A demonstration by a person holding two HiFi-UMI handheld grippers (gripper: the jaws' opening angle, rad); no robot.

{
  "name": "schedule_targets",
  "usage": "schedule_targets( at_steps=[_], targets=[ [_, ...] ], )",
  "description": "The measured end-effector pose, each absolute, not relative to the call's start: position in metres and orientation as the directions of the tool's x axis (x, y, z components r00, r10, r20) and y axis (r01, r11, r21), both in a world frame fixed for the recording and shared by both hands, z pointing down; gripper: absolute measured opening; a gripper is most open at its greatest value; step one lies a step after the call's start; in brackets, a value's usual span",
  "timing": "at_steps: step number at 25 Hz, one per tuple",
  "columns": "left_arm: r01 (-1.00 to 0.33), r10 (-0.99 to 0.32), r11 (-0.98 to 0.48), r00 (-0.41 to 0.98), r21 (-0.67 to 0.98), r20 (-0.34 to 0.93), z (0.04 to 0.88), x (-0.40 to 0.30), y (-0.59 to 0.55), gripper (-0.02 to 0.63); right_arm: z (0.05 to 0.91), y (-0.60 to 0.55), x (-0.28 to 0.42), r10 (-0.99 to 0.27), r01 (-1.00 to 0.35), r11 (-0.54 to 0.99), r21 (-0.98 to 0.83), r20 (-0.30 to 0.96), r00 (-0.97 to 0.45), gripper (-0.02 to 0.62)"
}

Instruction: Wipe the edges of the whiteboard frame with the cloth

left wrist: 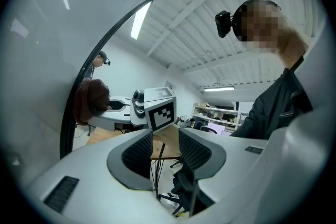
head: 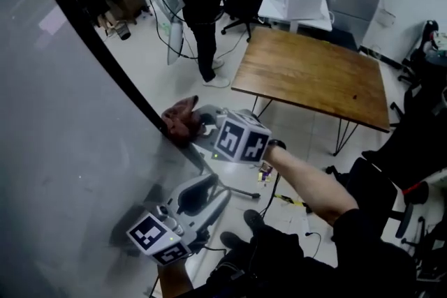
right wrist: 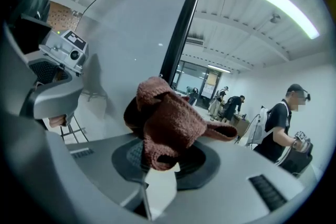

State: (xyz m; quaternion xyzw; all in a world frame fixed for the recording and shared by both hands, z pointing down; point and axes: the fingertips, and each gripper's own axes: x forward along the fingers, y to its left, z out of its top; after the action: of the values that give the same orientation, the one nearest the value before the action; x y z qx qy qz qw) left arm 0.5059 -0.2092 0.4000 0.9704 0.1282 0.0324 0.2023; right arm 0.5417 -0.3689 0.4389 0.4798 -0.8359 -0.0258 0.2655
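The black whiteboard frame [head: 105, 56] runs diagonally, with open floor [head: 140, 45] to its right and a wooden table [head: 314, 73] beyond. The right claw [right wrist: 165, 160], forearm extended, is clamped on the brown cloth [right wrist: 168, 123], held against the frame edge. The left claw [left wrist: 164, 152] sits lower beside the board, jaws apart and empty.

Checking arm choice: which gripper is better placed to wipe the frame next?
Right. The right gripper is shut on the cloth at the frame; the left gripper is open, empty and off the frame.
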Motion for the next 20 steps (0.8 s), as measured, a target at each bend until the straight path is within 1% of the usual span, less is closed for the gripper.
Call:
schedule_targets(
  at_steps=[4, 8, 14, 20],
  targets=[
    [0.272, 0.291, -0.874, 0.957, 0.402, -0.015, 0.419, 0.494, -0.191, 0.153, 0.454, -0.346, 0.539, -0.850, -0.830, 0.472, 0.297, 0.405, -0.338, 0.091],
    [0.308, 0.323, -0.857, 0.946, 0.413, -0.035, 0.419, 0.485, -0.197, 0.152, 0.457, -0.345, 0.538, -0.863, -0.873, 0.425, 0.238, 0.398, -0.311, 0.091],
    [0.328, 0.354, -0.845, 0.935, 0.423, -0.020, 0.431, 0.489, -0.195, 0.153, 0.469, -0.348, 0.542, -0.862, -0.908, 0.414, 0.054, 0.342, -0.373, 0.091],
    [0.270, 0.321, -0.847, 0.946, 0.457, 0.037, 0.448, 0.499, -0.209, 0.152, 0.477, -0.353, 0.541, -0.850, -0.883, 0.467, -0.037, 0.258, -0.460, 0.091]
  ],
)
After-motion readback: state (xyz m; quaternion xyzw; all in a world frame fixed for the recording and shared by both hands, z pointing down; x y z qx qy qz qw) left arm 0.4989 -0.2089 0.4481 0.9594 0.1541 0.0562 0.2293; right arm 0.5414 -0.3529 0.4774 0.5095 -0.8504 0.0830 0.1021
